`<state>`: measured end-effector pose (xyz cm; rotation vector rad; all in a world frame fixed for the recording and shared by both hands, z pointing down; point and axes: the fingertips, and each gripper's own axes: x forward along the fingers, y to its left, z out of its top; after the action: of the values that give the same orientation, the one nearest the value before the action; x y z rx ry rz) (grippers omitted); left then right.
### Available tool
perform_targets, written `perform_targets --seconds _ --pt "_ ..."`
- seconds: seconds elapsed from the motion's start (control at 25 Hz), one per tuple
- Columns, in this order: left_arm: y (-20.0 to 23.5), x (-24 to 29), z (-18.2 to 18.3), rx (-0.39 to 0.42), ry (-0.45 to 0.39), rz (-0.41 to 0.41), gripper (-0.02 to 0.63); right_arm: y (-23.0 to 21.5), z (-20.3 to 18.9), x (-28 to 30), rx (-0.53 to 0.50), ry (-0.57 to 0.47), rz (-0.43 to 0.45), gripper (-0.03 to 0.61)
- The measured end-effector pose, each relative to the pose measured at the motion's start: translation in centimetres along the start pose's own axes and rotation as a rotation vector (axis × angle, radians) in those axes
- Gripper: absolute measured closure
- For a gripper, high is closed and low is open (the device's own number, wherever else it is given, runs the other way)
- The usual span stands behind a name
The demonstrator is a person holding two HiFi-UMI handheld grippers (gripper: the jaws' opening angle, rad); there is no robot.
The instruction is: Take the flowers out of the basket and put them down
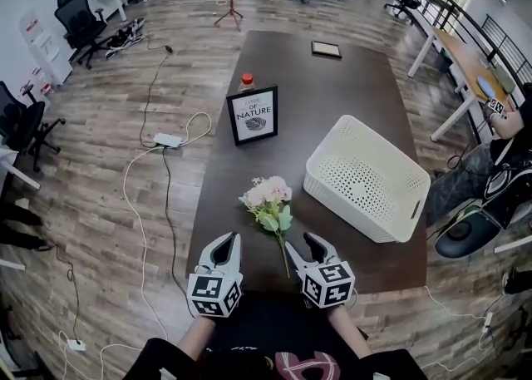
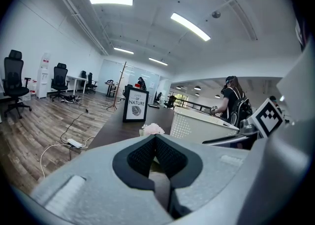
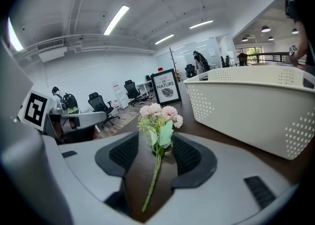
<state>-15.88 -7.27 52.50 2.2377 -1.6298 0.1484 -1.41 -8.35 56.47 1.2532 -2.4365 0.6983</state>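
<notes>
**Flowers down on the bench, right jaws wide around the stem**

And there they lie! The flowers (image 1: 269, 202) are flat on the dark bench (image 1: 332, 96), with the pink heads pointing away from the person. The green stem runs back toward the right hand-held gripper (image 1: 302, 245). The right gripper view shows its jaws well apart. The stem lies on the bench in the gap between them, and the pads are not pressing on it, so nothing is gripped on that side.

Over to the left hand-held gripper (image 1: 225, 244), near the stem's lower end. Its jaws meet at the tips with nothing between them, and the blooms sit ahead of it, a little to its right.

The white perforated basket (image 1: 366, 179) sits ahead and to the right of the right hand-held gripper, apart from the flowers. Further ahead of both grippers a framed sign (image 1: 253, 115) stands upright. A bottle with an orange cap (image 1: 247, 81) is just behind the sign.
</notes>
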Motion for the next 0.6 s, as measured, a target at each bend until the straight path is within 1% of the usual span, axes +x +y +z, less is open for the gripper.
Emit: perform_targets --seconds 0.08,0.28,0.44,0.6 --pt "-0.4 -0.1 -0.1 0.003 -0.001 -0.006 0.604 0.0 0.0 -0.4 -0.004 -0.004 -0.005 0.359" --pt "-1.4 -0.3 0.0 0.018 0.001 -0.025 0.604 -0.5 0.0 -1.6 -0.01 -0.01 -0.05 0.364" --pt "-1.7 -0.5 -0.2 0.022 0.004 -0.033 0.604 -0.2 -0.4 -2.1 0.001 -0.014 -0.04 0.364" --pt "-2.1 -0.7 -0.4 0.023 0.004 -0.041 0.604 0.2 -0.7 -2.5 -0.011 -0.019 -0.035 0.37"
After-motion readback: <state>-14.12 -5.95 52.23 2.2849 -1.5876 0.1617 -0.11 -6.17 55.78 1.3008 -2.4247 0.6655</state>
